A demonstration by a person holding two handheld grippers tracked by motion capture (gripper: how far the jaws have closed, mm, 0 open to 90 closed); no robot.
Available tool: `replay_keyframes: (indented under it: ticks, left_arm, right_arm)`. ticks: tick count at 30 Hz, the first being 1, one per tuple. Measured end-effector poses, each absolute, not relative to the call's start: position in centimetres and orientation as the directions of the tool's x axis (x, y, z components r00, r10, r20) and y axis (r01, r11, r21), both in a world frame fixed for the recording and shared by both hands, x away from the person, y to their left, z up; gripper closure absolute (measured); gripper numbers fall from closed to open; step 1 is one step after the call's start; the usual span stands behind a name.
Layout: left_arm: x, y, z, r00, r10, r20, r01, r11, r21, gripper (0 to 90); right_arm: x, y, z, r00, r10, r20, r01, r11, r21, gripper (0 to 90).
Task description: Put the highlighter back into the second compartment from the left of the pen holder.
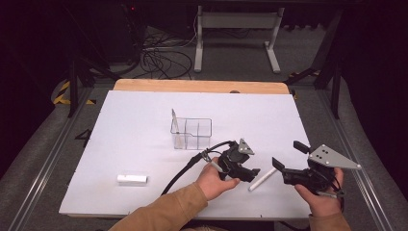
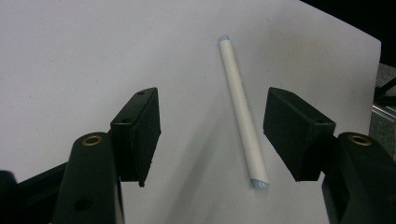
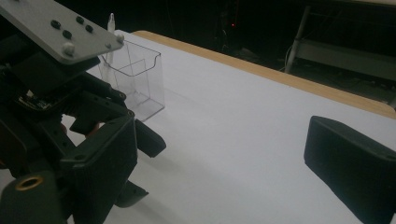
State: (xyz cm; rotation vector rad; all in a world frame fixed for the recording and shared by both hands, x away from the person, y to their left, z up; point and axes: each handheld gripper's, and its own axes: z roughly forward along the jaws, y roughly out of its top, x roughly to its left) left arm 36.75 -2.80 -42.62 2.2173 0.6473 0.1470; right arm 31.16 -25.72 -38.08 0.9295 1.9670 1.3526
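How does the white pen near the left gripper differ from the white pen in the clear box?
The white pen near the left gripper lies flat on the table, while the pen in the clear box stands nearly upright. The first is out in the open between the left gripper's open jaws, untouched by them; the second leans in the left end compartment of the clear box. Both are slim and white.

Bench (image 1: pixel 144 120) is mostly bare white sheet: wide free room left, far side and right of centre. Obstacles: clear box (image 1: pixel 191 133) mid-bench w/ an upright pen in it, small white block (image 1: pixel 132 179) near left front edge, white pen (image 1: pixel 262 179) lying flat btwn the two grippers, close to both.
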Motion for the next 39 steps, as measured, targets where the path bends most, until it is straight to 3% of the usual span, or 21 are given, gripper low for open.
replay_keyframes:
  ticks: [23,39]
  left_arm:
    - [37.4,-6.0,-44.1,0.866,0.479,-0.143,0.433,-0.579,0.691,55.5]
    - [37.4,-7.7,-45.2,0.87,0.473,-0.135,0.431,-0.6,0.674,61.0]
  right_arm:
    - [31.1,-26.3,-38.0,-0.576,0.814,-0.068,0.231,0.242,0.942,10.4]
    - [31.1,-26.5,-38.1,-0.574,0.816,-0.066,0.233,0.24,0.942,10.3]
